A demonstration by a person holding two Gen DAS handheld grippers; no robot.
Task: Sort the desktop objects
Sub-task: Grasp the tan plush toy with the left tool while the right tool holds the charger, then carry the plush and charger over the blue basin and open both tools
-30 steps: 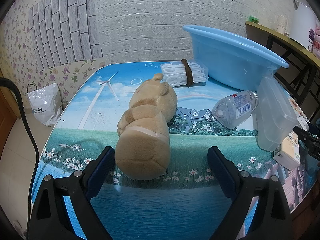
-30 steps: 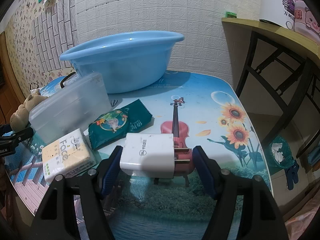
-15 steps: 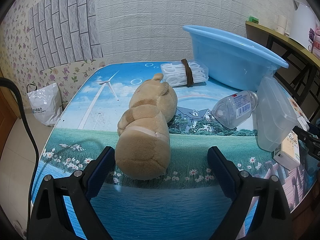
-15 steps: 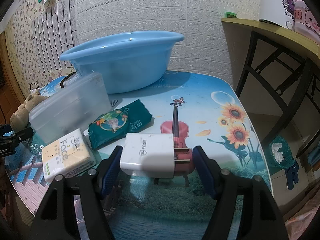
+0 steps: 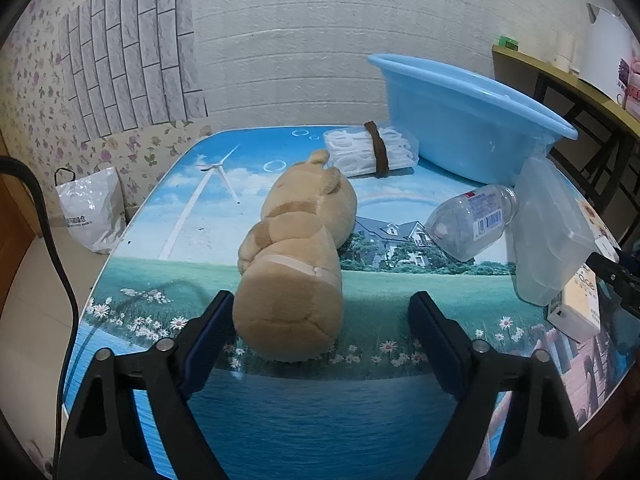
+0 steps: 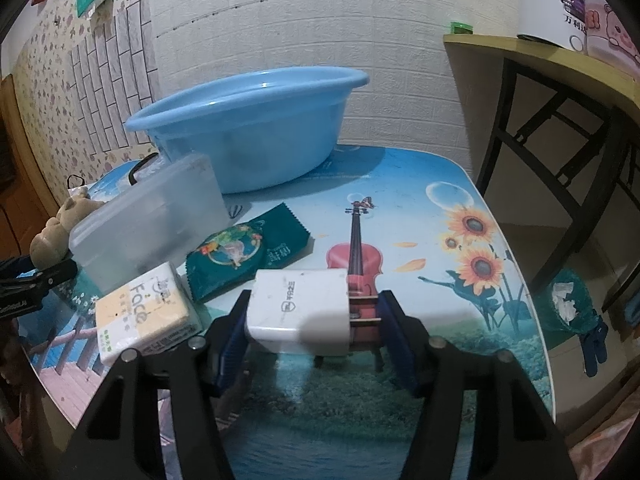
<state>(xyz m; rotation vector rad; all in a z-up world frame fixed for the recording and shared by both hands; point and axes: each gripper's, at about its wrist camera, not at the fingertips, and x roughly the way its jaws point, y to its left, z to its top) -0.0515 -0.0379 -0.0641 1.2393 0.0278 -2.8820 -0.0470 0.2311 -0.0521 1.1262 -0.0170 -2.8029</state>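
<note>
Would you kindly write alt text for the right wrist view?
The open right tool brackets a white plug adapter on a picture-printed table. To its left lie a tissue pack, a green snack packet and a clear box, with a blue basin behind.

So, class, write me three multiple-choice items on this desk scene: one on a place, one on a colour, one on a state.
1. Where does the white plastic plug adapter sit?
A. inside the basin
B. between the right gripper's fingers
C. on the snack packet

2. What colour is the round plastic basin?
A. red
B. green
C. light blue

3. How does the clear plastic bottle lie?
A. upright
B. on its side
C. inside the basin

Answers: 1 B, the fingers flank the adapter, whose prongs point right. 2 C, its wall and rim are pale blue. 3 B, its base faces the left wrist camera and its neck points at the translucent box.
</note>
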